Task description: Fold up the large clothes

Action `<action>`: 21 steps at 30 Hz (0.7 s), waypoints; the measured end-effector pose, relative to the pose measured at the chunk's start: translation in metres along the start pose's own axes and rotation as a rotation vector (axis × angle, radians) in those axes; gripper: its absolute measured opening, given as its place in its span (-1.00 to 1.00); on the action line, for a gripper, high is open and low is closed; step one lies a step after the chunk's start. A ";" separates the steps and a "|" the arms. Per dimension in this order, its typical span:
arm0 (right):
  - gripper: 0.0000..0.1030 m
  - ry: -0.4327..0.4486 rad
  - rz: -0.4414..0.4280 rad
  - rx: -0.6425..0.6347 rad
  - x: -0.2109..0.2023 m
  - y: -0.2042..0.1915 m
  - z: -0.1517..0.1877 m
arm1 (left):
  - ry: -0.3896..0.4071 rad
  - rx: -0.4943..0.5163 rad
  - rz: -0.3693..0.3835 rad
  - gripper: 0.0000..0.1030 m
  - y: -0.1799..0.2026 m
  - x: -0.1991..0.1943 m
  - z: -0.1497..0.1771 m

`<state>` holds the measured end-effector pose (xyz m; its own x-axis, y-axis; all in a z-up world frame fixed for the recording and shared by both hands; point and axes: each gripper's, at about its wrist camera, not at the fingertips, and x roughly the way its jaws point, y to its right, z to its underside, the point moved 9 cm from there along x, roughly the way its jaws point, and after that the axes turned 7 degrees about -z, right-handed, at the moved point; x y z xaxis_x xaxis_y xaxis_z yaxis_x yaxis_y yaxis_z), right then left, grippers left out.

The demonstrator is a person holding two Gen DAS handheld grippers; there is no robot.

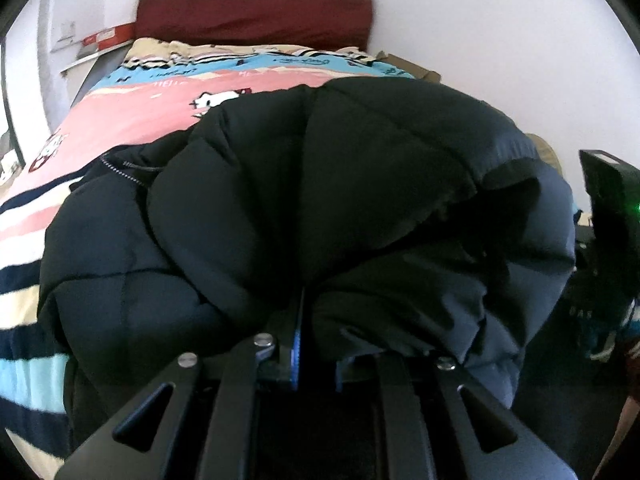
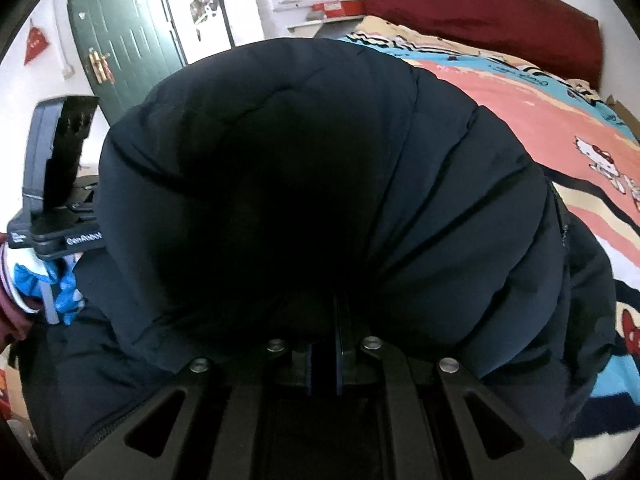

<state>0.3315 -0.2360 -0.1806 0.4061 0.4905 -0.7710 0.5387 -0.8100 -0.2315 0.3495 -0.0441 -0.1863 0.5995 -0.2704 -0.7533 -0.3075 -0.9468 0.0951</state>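
Left wrist view: the left gripper [image 1: 303, 300] has its jaws closed on a fold of a dark navy puffer jacket [image 1: 320, 184], the fabric bunching up around them and rising in a quilted hump that fills the middle of the picture. The jacket lies on a bed [image 1: 132, 116] covered with a cartoon-cat sheet in pink, blue, cream and navy stripes, and sits toward the bed's foot end, with bare sheet between it and the dark red headboard [image 1: 256, 8] at the far end. A drawcord with a speckled trim [image 1: 120, 168] shows on the jacket's left part. At the right edge of the picture the body of the other gripper [image 1: 612, 208] is in sight, with a small green light on it. A shelf with a red box [image 1: 108, 38] hangs on the white wall left of the headboard.

Right wrist view: the right gripper [image 2: 340, 312] has its jaws shut tight on another fold of the same jacket [image 2: 320, 152], which swells up over them and hides most of the bed. The sheet [image 2: 520, 96] shows to the right, running up to the headboard [image 2: 488, 12]. On the left edge stands the left gripper's body [image 2: 56, 184], held by a hand [image 2: 12, 300] in a dark red sleeve. A dark green door [image 2: 124, 36] stands behind it.
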 end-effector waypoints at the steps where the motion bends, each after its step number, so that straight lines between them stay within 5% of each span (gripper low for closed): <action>1: -0.85 -0.013 0.015 -0.005 -0.002 -0.003 -0.001 | -0.007 -0.011 -0.004 -0.78 -0.001 -0.001 0.000; 8: -0.76 -0.060 0.074 -0.024 -0.007 -0.009 -0.004 | -0.031 -0.042 -0.023 -0.77 0.000 -0.007 -0.002; 21: -0.57 -0.026 0.047 -0.009 -0.024 -0.009 -0.004 | -0.038 -0.041 -0.038 -0.66 0.001 -0.019 -0.001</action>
<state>0.3197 -0.2391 -0.1578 0.4121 0.4432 -0.7961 0.5260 -0.8292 -0.1894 0.3389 -0.0402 -0.1712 0.5817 -0.2281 -0.7808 -0.2540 -0.9628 0.0920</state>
